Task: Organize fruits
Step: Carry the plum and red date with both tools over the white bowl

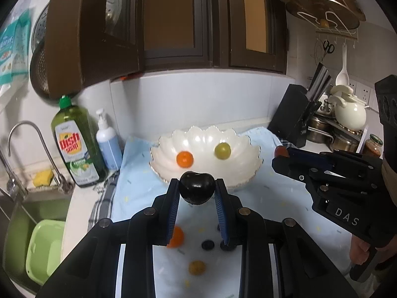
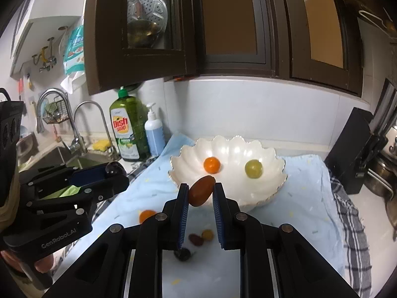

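A white scalloped bowl (image 1: 238, 173) (image 2: 270, 188) stands on a light blue cloth (image 1: 273, 198) and holds an orange fruit (image 1: 184, 159) (image 2: 212, 165) and a green fruit (image 1: 222, 151) (image 2: 253, 169). My left gripper (image 1: 197, 191) is shut on a dark purple fruit (image 1: 196, 190), held just in front of the bowl's near rim; it also shows in the right wrist view (image 2: 113, 170). My right gripper (image 2: 200, 191) is shut on a reddish-brown oval fruit (image 2: 201, 190), also before the rim; its tip shows in the left wrist view (image 1: 281, 152). Several loose fruits lie on the cloth below (image 1: 197, 267) (image 2: 146, 215).
A green dish soap bottle (image 1: 77, 144) and a white pump bottle (image 1: 108, 144) stand left of the bowl, beside a sink (image 1: 15, 223) with a faucet (image 1: 29, 134). A black knife block (image 1: 295, 116) and pots (image 1: 320, 131) are at the right. Dark cabinets hang overhead.
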Action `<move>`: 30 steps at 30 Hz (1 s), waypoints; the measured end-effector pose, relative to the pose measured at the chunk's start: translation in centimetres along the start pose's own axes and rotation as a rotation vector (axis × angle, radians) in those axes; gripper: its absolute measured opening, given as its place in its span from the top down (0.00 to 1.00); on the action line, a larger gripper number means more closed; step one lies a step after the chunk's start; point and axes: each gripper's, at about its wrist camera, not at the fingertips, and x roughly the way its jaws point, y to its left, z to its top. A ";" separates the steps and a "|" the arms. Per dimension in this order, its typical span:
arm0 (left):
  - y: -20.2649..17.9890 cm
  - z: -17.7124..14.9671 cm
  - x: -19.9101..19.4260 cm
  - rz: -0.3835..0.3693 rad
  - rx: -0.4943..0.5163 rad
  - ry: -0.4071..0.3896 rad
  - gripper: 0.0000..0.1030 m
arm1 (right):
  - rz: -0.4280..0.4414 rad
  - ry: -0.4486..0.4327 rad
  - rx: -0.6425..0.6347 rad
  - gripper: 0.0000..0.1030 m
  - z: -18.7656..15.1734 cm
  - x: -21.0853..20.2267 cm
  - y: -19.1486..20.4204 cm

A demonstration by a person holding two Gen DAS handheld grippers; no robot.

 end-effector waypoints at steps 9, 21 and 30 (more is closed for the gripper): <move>0.4 2.4 2.6 0.010 0.001 -0.019 0.72 | -0.010 -0.018 0.010 0.80 2.2 2.3 -1.6; 1.5 4.6 8.9 -0.012 -0.017 0.034 0.72 | -0.029 0.037 0.038 0.80 3.7 7.5 -4.5; 2.5 5.1 13.7 -0.022 -0.059 0.121 0.72 | -0.043 0.120 0.069 0.80 3.7 12.2 -6.3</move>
